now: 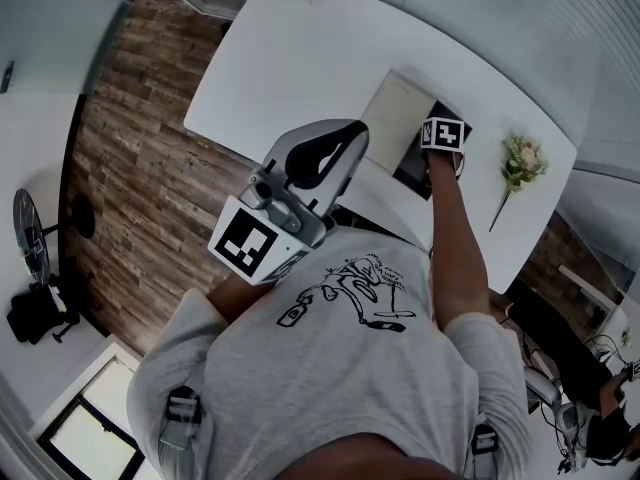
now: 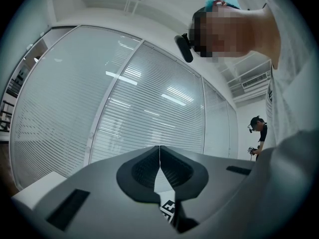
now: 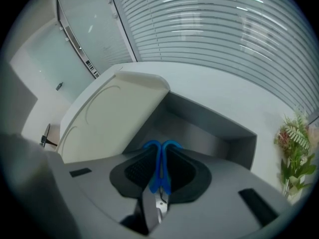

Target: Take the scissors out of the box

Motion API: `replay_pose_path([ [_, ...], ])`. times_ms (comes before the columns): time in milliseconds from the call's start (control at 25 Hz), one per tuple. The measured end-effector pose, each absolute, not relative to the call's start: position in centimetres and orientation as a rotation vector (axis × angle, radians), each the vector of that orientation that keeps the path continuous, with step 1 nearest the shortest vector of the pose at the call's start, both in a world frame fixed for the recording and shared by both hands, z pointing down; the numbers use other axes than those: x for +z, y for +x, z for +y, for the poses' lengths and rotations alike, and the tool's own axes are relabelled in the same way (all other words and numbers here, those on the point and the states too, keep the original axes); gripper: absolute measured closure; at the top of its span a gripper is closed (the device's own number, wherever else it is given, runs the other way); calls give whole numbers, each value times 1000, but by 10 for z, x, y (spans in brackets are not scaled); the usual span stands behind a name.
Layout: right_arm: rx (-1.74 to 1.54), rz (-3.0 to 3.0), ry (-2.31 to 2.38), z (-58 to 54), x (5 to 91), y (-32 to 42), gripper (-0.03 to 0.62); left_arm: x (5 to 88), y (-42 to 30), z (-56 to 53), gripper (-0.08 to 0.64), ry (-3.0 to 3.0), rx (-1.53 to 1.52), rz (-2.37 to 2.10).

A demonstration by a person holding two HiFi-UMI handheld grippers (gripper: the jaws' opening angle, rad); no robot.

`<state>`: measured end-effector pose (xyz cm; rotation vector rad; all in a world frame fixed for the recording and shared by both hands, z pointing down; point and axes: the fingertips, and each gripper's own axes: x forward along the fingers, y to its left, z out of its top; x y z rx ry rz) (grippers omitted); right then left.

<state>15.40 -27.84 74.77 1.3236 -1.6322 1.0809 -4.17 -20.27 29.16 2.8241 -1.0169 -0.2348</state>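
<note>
My right gripper [image 3: 160, 151] is shut on the scissors [image 3: 160, 172], a pair with blue handles. The handles stick out past the pads and the steel blades point back toward the camera. It hangs just above the open box [image 3: 214, 133], whose grey inside lies below and whose cream lid [image 3: 114, 113] leans back to the left. From the head view the right gripper [image 1: 442, 136] hovers over the box [image 1: 410, 171] on the white table [image 1: 300, 58]. My left gripper [image 1: 345, 140] is lifted near the person's chest, shut and empty, and in its own view the left gripper [image 2: 159, 156] points at a glass wall.
An artificial flower [image 1: 520, 160] lies on the table right of the box, and the same flower [image 3: 294, 148] shows in the right gripper view. Wooden floor [image 1: 140, 168] runs left of the table. Another person [image 2: 259, 133] stands far off by the blinds.
</note>
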Motion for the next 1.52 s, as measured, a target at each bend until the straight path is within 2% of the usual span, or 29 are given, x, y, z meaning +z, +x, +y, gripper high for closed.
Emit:
replay_pose_path([
  [1520,846,-1989,1593,-266,627,172,520,280,-10,-177,538,2881,-248,-933],
])
